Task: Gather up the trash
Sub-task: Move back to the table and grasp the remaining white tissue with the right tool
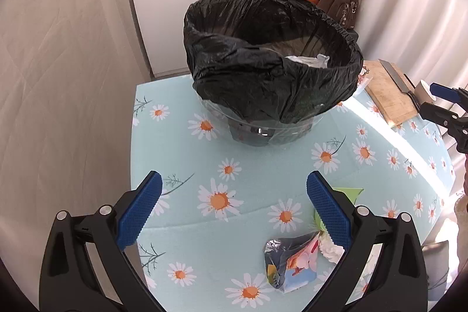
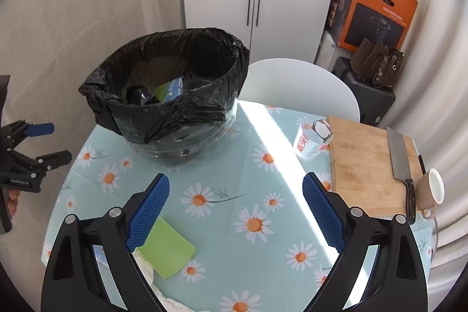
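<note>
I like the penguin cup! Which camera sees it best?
The right wrist view: the paper cup lies tipped beside the cutting board, fully in sight. In the left wrist view the trash bin hides it, so barely a sliver shows.

Both views are bright with daylight and sharp at the centre, with no motion blur. A hard strip of sunlight (image 2: 280,148) cuts across the tablecloth (image 2: 234,195) right of the black-lined bin (image 2: 163,84), bleached to pure white. Behind the bin, a window gap also blows out. Fisheye distortion bends the curtains, and black vignetting rings each frame.
</note>
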Tool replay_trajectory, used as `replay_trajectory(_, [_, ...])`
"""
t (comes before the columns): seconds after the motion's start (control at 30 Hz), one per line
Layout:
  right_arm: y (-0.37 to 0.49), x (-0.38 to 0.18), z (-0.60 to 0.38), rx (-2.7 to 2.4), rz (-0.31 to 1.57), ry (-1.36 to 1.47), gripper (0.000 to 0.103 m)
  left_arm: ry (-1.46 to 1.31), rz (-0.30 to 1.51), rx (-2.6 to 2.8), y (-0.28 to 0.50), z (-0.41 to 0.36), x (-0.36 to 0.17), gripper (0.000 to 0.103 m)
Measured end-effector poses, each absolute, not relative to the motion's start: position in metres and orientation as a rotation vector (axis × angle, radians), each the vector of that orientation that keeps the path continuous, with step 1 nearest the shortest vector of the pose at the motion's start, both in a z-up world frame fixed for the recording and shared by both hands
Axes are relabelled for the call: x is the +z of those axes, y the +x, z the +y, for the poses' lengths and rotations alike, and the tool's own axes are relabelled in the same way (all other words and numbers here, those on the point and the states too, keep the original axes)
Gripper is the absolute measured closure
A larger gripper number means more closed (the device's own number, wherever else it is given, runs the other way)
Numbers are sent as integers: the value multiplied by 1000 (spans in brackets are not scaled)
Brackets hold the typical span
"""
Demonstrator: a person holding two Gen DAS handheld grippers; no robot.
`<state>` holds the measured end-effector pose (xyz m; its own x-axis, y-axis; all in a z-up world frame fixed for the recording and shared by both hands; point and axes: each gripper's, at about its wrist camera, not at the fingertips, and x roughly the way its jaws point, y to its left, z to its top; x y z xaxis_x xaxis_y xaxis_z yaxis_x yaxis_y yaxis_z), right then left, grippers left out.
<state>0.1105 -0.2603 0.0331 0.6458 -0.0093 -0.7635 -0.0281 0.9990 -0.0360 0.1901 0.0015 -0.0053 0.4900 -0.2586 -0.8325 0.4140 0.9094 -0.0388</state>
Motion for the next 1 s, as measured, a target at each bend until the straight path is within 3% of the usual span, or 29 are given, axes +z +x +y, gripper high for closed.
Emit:
replay_trajectory(0.57, [54,-28,-233,189,981,-31,15,116,1096,-371,128,12,-72,6])
replay_trajectory(1.0, [24,-91,-173,274,1141,13,16,215,1151,-452,122,29,-84,6])
